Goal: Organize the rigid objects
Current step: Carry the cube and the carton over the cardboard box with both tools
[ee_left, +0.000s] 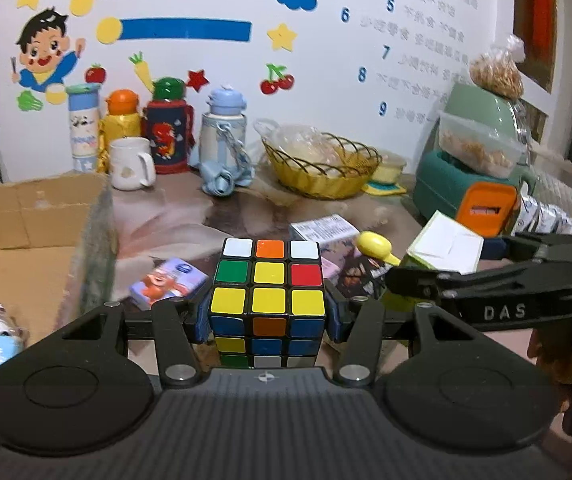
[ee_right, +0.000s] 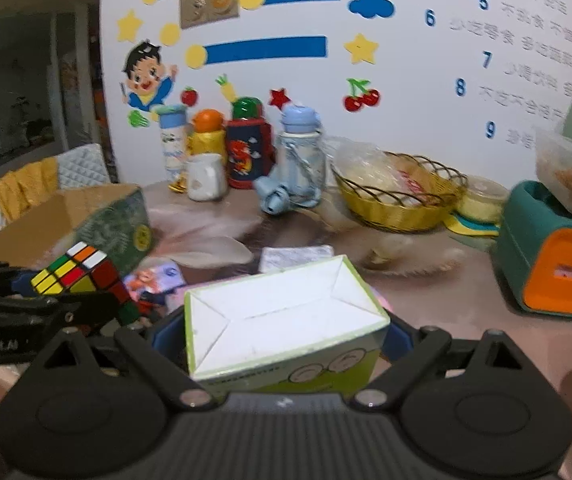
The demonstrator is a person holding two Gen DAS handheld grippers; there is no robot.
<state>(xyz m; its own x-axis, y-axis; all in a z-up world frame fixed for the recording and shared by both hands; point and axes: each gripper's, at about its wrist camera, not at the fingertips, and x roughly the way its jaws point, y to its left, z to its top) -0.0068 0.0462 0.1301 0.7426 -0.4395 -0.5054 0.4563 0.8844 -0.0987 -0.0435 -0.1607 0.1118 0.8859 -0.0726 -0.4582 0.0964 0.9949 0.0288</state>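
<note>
Claws both clenched: left claw (ee_left: pixel 268 316) grips Rubik's cube (ee_left: pixel 268 280), right claw (ee_right: pixel 282 336) clamps green carton (ee_right: pixel 286 320) lying crosswise.

On my right gripper (ee_left: pixel 393 280), reaching in at the right of the left wrist view, I read "DAS". Upper right, the white wall (ee_left: pixel 417 40) carried blue numerals 4 through 9; the lines beside them were too blurred to read.
</note>
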